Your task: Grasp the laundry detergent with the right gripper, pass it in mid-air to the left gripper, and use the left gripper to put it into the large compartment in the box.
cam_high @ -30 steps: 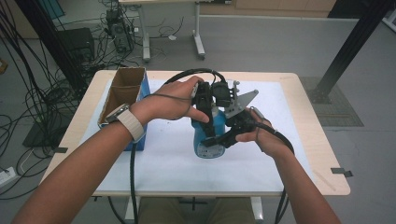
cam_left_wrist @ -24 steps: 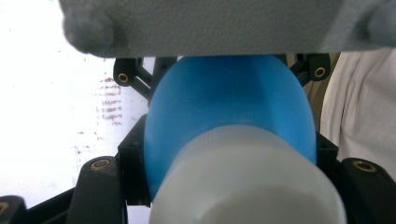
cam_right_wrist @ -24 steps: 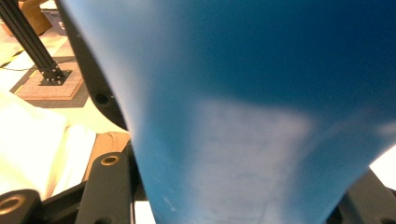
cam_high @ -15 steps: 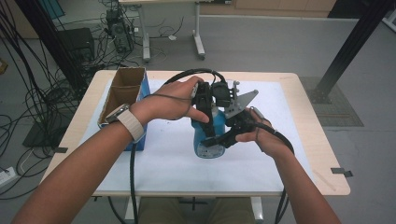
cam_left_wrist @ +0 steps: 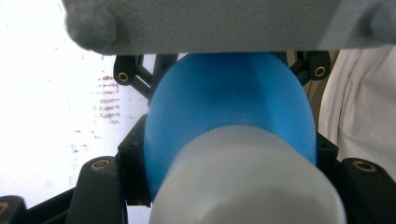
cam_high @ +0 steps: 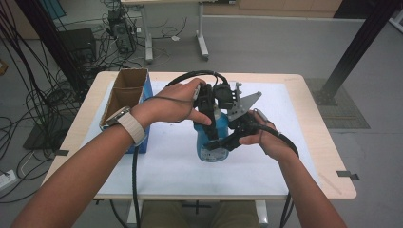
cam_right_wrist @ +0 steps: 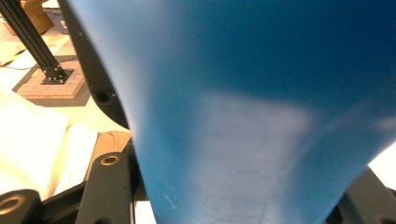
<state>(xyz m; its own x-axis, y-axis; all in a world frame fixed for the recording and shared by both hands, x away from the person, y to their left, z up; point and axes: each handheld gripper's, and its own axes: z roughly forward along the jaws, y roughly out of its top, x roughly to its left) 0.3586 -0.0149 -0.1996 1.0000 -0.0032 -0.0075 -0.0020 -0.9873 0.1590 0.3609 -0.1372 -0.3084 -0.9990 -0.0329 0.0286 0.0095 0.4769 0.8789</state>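
Observation:
A blue plastic bottle (cam_high: pixel 209 153) with a white cap stands at the middle of the white mat, held between both grippers. My left gripper (cam_high: pixel 212 127) comes down over its top, shut on the bottle. In the left gripper view the white cap (cam_left_wrist: pixel 243 186) sits close to the lens, with the blue body (cam_left_wrist: pixel 229 102) beyond it between the black jaws. My right gripper (cam_high: pixel 217 144) reaches in from the right, shut on the bottle's lower body. The blue body (cam_right_wrist: pixel 261 107) takes up most of the right gripper view, with the jaws on either side.
An open cardboard box (cam_high: pixel 126 91) with a blue side stands on the table's left part. The white mat (cam_high: pixel 285 123) covers most of the wooden table (cam_high: pixel 328 161). Black cables trail from both grippers towards the front edge. More cables and a stand's legs lie on the floor behind.

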